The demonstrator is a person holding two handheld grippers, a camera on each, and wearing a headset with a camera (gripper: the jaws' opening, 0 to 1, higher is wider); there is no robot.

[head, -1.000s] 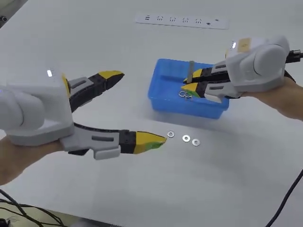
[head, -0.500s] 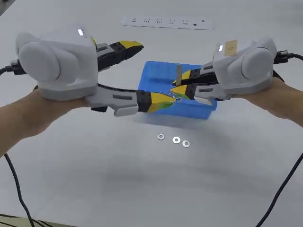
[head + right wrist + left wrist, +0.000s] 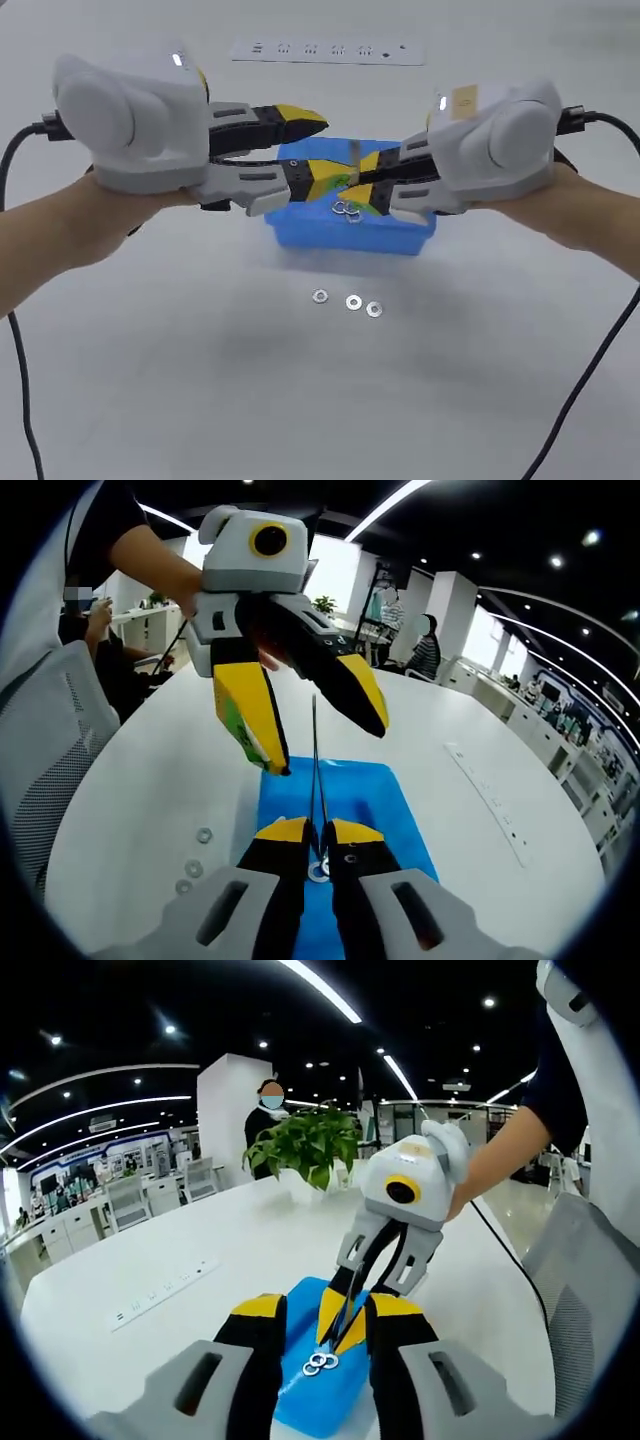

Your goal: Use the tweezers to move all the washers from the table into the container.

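– Right gripper [image 3: 365,186] first: how do its jaws stand?
– Pressed together on the tweezers [image 3: 354,152]. The grey strip stands up out of the yellow tips, above the blue container [image 3: 310,235].
– And the left gripper [image 3: 333,152]?
– Its jaws are spread wide apart and grip nothing. It reaches in from the container's left side, with one yellow tip above the far-left rim and the other over the near-left wall, close to the other gripper's tips.
– Do the two grippers touch?
– I cannot tell. In the right gripper view the thin tweezers rise between the left gripper's two spread jaws, and any contact there is too fine to judge.
– Where are the washers?
– A small cluster of washers [image 3: 347,210] lies inside the container, just below the tips that clamp the tweezers. I cannot tell whether the tweezers touch them. Three loose washers [image 3: 353,302] sit in a short row on the table [image 3: 200,380], on the container's near side and apart from its wall.
– How much room is around that row?
– White tabletop lies open on every side of it, widest toward the near side. The space above the container is tight, with both grippers' tips crowded over it.
– Anything past the container?
– A white power strip [image 3: 325,50] lies well beyond its far wall, with open tabletop between.
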